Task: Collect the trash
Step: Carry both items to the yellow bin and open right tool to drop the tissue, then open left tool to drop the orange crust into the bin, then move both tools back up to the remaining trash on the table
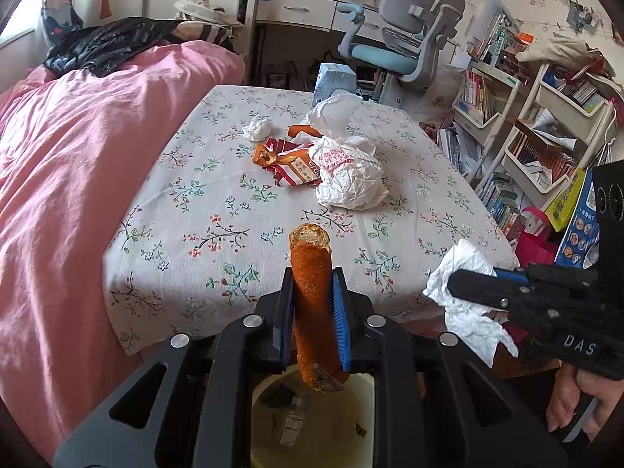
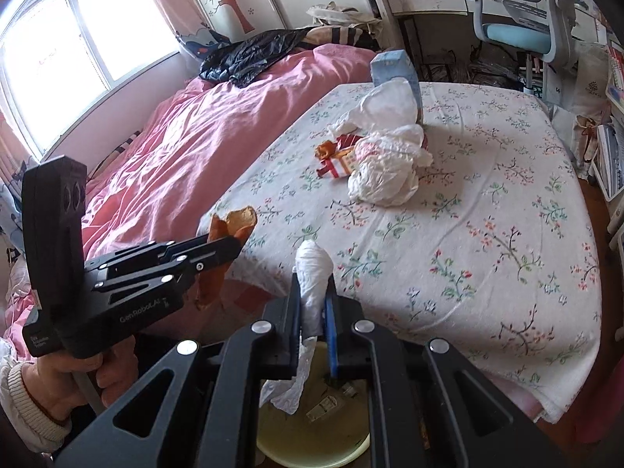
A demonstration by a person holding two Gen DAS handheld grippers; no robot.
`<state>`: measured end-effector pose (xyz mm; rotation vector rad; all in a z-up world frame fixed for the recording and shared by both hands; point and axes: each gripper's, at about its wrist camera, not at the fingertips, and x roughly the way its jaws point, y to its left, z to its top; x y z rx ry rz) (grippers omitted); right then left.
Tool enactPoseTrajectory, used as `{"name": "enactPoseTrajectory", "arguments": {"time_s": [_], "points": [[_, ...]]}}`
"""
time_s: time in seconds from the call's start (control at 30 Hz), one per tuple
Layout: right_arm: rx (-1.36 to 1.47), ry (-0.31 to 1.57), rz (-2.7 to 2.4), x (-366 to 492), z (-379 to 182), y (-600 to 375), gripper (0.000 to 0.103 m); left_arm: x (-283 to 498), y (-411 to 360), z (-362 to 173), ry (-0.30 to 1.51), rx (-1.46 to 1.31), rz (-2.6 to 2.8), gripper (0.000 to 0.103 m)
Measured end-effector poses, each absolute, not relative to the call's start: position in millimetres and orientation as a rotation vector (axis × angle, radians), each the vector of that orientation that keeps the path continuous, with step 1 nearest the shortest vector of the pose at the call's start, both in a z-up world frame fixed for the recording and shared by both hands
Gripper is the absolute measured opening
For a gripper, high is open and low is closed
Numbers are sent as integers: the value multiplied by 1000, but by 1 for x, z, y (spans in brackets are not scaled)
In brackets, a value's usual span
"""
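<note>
1. Bin (image 1: 312, 421) – pale, round, on the floor at the table's near edge, below both tools. Only part of its mouth shows, so a release made off-centre could drop trash on the floor.
2. Left gripper (image 1: 312, 284) – clamped on the orange peel (image 1: 310, 273), a long strip that could catch the rim.
3. Right gripper (image 2: 314, 292) – closed on a white tissue (image 2: 312, 269); its loose tail could cling to a pad after release.
4. Remaining trash – crumpled plastic bag (image 1: 347, 175), red wrapper (image 1: 292, 167) and a tissue ball (image 1: 257, 128) lie at the table's middle.
</note>
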<state>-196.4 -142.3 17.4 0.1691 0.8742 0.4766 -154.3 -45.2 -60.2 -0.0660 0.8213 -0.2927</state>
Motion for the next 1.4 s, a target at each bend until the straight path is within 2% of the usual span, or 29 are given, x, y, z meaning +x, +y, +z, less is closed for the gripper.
{"name": "enactPoseTrajectory", "arguments": {"time_s": [0.43,0.5,0.57,0.8,0.93,1.0,1.07,1.27,1.4], "points": [[132,1036,549,-239,-27,-100,15,-178,-31,-73,875,-66,-262,18],[121,1056,538,-243,-32,-98,25,-181,-32,-76,887,-57,-263,18],[125,1056,517,-244,-33,-100,41,-184,-34,-80,905,-48,-267,18],[215,987,434,-243,-24,-125,48,-198,-46,-96,971,23,-291,18],[247,950,407,-242,-20,-134,51,-203,-57,-115,1077,75,-326,19],[250,932,398,-242,-18,-135,52,-205,-63,-124,1120,105,-330,30],[253,916,391,-243,-15,-138,53,-207,-66,-125,1119,131,-304,53],[260,897,370,-243,-14,-143,55,-207,-52,-113,1047,58,-246,64],[253,900,370,-242,-14,-142,55,-203,-41,-106,1011,-1,-205,65]]}}
